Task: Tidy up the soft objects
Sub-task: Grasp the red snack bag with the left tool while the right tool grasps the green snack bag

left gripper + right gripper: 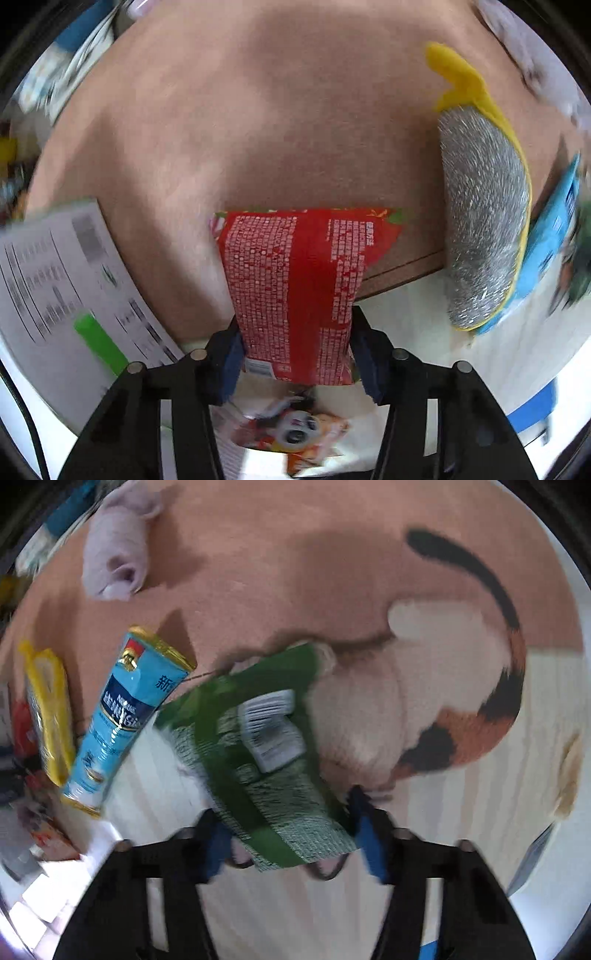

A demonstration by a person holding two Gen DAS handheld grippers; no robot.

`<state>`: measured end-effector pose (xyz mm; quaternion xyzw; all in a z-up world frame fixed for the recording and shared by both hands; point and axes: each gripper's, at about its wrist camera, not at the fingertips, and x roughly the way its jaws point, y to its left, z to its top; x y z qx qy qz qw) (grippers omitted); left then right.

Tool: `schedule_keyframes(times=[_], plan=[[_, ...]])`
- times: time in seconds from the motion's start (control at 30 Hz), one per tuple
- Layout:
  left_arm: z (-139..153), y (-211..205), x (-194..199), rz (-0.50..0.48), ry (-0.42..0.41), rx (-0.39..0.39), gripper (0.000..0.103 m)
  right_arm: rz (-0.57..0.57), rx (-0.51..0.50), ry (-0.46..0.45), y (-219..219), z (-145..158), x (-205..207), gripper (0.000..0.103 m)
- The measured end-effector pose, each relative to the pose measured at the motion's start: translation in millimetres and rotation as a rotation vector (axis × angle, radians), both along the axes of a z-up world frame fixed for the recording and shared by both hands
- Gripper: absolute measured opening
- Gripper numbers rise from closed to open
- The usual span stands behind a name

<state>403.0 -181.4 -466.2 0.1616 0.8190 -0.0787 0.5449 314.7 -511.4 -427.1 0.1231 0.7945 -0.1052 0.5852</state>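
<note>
My left gripper (pixel 295 363) is shut on a red soft packet (pixel 295 291) with white print and holds it above the pink mat (pixel 258 122). My right gripper (pixel 291 843) is shut on a green soft packet (pixel 266 760) with a white barcode label, held tilted above the pale wooden table (pixel 295 904). A blue Nestle packet (pixel 122 716) lies left of it, across the mat's edge. A yellow-edged silver scouring pad (pixel 484 221) lies to the right in the left wrist view.
A calico cat plush (pixel 443 701) lies on the pink mat (pixel 258 572) at right. A rolled lilac cloth (pixel 118 554) lies far left. A white printed pack (pixel 55 280) is at left. A panda-print packet (pixel 295 428) lies under the left gripper.
</note>
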Motion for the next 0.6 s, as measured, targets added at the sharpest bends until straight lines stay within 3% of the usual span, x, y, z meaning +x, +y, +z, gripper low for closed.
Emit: schedule_keyframes(times=[0.1, 0.17, 0.3, 0.4, 0.6], plan=[[0.1, 11.3, -3.6, 0.13, 0.014, -0.054, 0.047, -0.116, 0.088, 0.013, -7.5, -2.1, -8.8, 0.047], [-1.1, 17.6, -3.7, 0.177, -0.006, -0.07, 0.051, -0.115, 0.068, 0.004, -9.6, -3.2, -10.0, 0.047], [-5.0, 14.1, -12.6, 0.129, -0.016, -0.064, 0.056, -0.082, 0.011, 0.013, -8.4, -6.8, -9.1, 0.055], [-4.4, 6.8, -21.5, 0.126, -0.037, -0.068, 0.049, -0.066, -0.027, 0.007, -0.7, -5.8, -8.2, 0.058], [25.7, 13.1, -34.4, 0.133, -0.129, -0.087, 0.042, -0.087, -0.112, -0.031, 24.2, 15.1, -15.3, 0.036]])
